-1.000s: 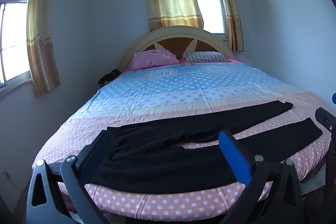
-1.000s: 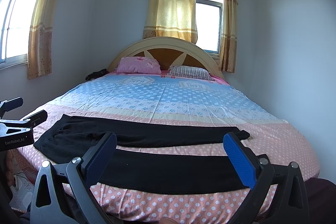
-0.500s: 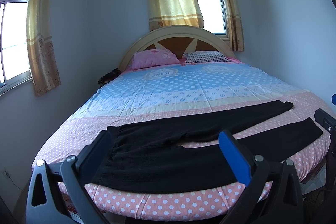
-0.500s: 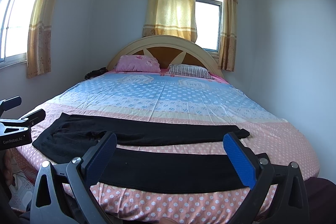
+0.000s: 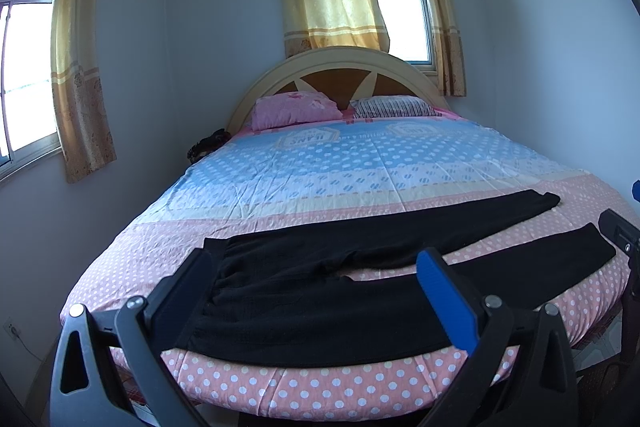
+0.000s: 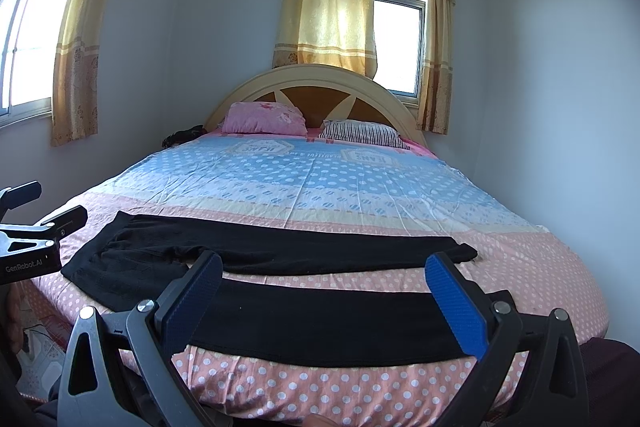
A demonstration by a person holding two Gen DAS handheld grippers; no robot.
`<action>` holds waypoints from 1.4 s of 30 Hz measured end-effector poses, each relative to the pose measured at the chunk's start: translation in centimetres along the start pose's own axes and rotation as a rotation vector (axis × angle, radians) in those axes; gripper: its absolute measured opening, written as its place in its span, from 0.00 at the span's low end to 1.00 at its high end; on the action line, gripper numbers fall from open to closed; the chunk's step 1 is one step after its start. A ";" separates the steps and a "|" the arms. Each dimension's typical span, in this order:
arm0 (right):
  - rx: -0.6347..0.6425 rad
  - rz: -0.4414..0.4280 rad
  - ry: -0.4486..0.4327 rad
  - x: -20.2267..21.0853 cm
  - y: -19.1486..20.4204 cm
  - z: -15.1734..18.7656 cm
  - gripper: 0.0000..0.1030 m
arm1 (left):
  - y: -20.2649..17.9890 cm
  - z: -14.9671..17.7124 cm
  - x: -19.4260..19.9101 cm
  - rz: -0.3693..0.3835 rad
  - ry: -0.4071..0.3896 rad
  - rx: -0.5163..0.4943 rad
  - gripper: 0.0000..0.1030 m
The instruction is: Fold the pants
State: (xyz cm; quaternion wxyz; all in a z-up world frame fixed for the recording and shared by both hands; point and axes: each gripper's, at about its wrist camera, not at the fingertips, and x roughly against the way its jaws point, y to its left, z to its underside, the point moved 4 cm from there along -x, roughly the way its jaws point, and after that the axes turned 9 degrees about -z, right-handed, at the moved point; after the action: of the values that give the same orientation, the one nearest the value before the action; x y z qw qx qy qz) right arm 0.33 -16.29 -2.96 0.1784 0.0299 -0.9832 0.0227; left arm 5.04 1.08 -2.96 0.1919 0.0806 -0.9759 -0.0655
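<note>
Black pants (image 5: 320, 291) lie flat across the foot of the bed, waist to the left, both legs spread apart and pointing right. They also show in the right wrist view (image 6: 304, 315). My left gripper (image 5: 316, 291) is open and empty, hovering in front of the waist end. My right gripper (image 6: 324, 291) is open and empty, in front of the near leg. The left gripper also shows at the left edge of the right wrist view (image 6: 36, 227).
The bed (image 5: 360, 163) has a pink and blue dotted cover, a pink pillow (image 5: 296, 109) and a striped pillow (image 5: 394, 107) by the curved headboard (image 5: 340, 67). Walls and curtained windows stand close on both sides. A dark item (image 5: 208, 145) lies at the bed's far left.
Both views have shifted only slightly; the grippers stay open and the pants have not moved.
</note>
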 end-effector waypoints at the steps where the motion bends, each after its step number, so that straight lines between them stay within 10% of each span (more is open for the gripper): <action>1: 0.000 0.000 0.000 0.0 0.1 0.0 0.99 | 0.0 0.0 0.0 0.000 0.001 0.001 1.00; 23: 0.023 -0.011 0.026 -0.8 0.4 0.6 0.99 | 0.1 0.5 -0.4 0.008 0.011 0.000 1.00; 31: 0.031 -0.135 0.068 -2.2 0.3 1.4 0.99 | 0.0 0.7 -1.5 0.028 0.041 -0.005 1.00; 42: -0.103 -0.054 0.202 -8.1 -8.5 4.5 0.98 | 8.6 0.8 -14.4 -0.143 0.159 -0.015 1.00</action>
State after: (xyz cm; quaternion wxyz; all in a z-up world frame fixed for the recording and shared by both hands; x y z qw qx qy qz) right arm 6.92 -24.65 -9.75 0.2783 0.0445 -0.9590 -0.0299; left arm 16.77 12.19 -7.57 0.2642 0.1537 -0.9488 -0.0800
